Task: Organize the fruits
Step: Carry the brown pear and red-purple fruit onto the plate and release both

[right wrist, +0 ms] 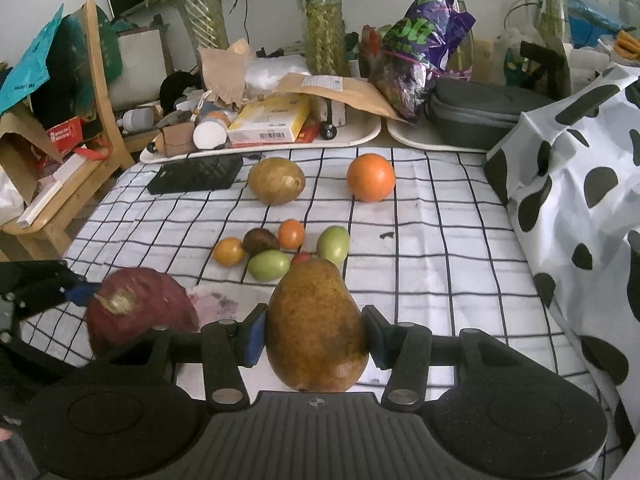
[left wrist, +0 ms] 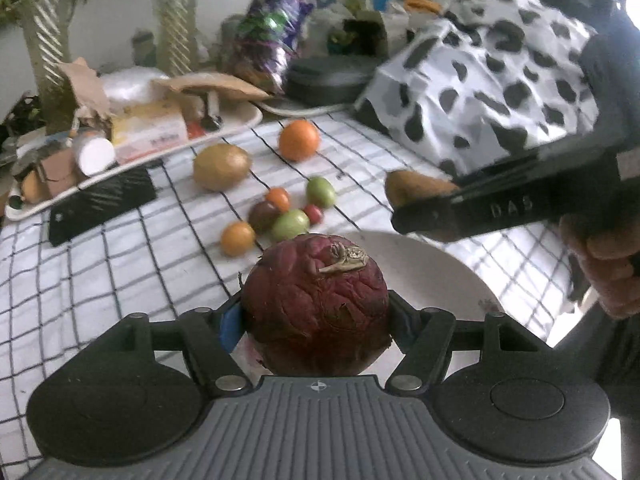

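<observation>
here the left gripper [left wrist: 316, 320] is clamped on a dark red, wrinkled round fruit [left wrist: 316, 304], its dry stem end facing up; the blue pad [left wrist: 229, 326] on one side presses against the skin and the other finger meets the far side, so the jaws stand at a middling width, filled by the fruit. the fruit hangs over the near edge of a white plate [left wrist: 440, 268] that sits on the checked cloth [left wrist: 120, 264]. the right gripper [right wrist: 316, 340] grips a brown-yellow pear-shaped fruit [right wrist: 316, 328], narrow end pointing away, with a blue pad on each flank touching it; these jaws are set somewhat narrower. in the right wrist view the red fruit [right wrist: 140, 312] shows at the lower left, just beside the pear-shaped one, over a stained patch of the plate [right wrist: 224, 304]. in the left wrist view the right gripper [left wrist: 500, 204] reaches in from the right with a hand [left wrist: 608, 268] behind it, and the tip of its fruit [left wrist: 412, 190] pokes out. still on the cloth lie a cluster of small fruits [right wrist: 280, 252], orange, green, dark brown and red, touching or nearly so, and farther back a large yellowish oval fruit [right wrist: 276, 180] and an orange [right wrist: 371, 177], well apart from each other. a black flat object [right wrist: 196, 174] rests near a cluttered tray [right wrist: 360, 136], and a spotted black and white cloth [right wrist: 580, 200] covers the right side.
</observation>
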Tool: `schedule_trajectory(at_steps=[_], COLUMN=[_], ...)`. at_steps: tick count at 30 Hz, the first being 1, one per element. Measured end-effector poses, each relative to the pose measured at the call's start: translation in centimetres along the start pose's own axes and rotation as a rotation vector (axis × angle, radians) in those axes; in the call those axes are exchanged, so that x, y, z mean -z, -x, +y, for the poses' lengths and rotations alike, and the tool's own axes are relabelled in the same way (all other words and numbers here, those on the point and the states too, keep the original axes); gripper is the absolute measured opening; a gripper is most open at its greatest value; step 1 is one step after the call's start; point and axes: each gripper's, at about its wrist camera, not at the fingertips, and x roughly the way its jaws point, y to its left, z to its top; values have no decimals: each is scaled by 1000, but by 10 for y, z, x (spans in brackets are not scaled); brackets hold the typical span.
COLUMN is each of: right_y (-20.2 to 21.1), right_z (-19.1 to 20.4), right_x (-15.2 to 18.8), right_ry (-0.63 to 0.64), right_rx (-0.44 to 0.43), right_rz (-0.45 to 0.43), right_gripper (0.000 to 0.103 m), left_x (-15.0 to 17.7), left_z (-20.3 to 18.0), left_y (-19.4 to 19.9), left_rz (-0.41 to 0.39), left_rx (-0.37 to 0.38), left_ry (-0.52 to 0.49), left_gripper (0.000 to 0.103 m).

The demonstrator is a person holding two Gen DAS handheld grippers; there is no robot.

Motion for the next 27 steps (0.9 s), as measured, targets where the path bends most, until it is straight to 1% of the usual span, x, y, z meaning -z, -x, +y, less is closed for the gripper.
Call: schedule_trajectory(at_steps=[3, 4, 7, 8, 10, 16, 21, 27], right_y=[1, 1, 2, 2, 1, -2, -7, -22], right_z=[3, 4, 7, 9, 11, 19, 31, 45], right_x=[5, 6, 9, 10, 12, 19, 23, 32], right_ry=[11, 13, 20, 23, 33, 60, 126, 229], right_rx=[0, -4, -24, -29, -37, -47, -65, -31], right_rz=[11, 14, 23, 27, 38, 74, 102, 151], right_gripper=[52, 52, 52, 52, 52, 52, 52, 52], left_x=[6, 8, 12, 13, 13, 14, 18, 25], left_z=[-7, -9, -12, -12, -12, -16, -16, -15], left_y=[-11, -15, -15, -15, -15, -6, 9, 26], left_rz=[39, 54, 37, 39, 50, 53, 37, 24], left_rx=[1, -5, -28, -27, -45, -71, -61, -71], left_ry=[-27, -36, -42, -38, -32, -32, -21, 3], left_gripper=[68, 71, 73, 78, 81, 82, 82, 82])
